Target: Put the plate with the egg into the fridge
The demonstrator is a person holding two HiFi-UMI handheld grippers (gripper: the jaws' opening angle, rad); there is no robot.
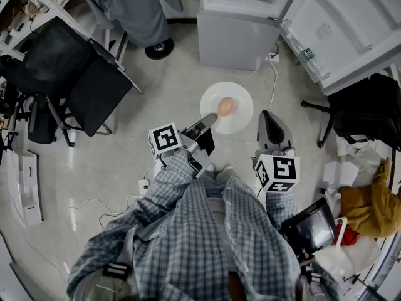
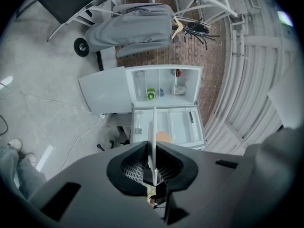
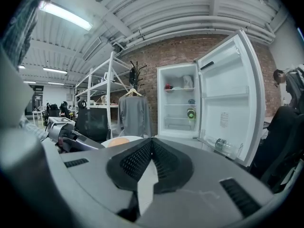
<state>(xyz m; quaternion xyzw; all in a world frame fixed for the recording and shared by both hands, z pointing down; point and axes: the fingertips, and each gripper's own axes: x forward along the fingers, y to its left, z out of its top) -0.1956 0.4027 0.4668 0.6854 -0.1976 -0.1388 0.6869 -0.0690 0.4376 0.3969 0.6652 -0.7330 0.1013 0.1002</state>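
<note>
While its jaws pinch narrowly on the near rim, the left hand-held gripper [image 1: 210,119] holds the white plate [image 1: 243,102] level above the floor, out toward the open fridge [image 1: 229,39]. The egg [image 1: 226,106] lies mid-plate, long axis roughly toward the fridge. The right hand-held gripper [image 1: 269,118], jaws together and empty, hangs just beside the plate's right edge.

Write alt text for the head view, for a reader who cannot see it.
Seen from above, the left gripper clamps the rim of a white plate carrying an egg, held out in front of an open fridge. The right gripper, shut and empty, is beside the plate; black chairs stand at the left.
</note>
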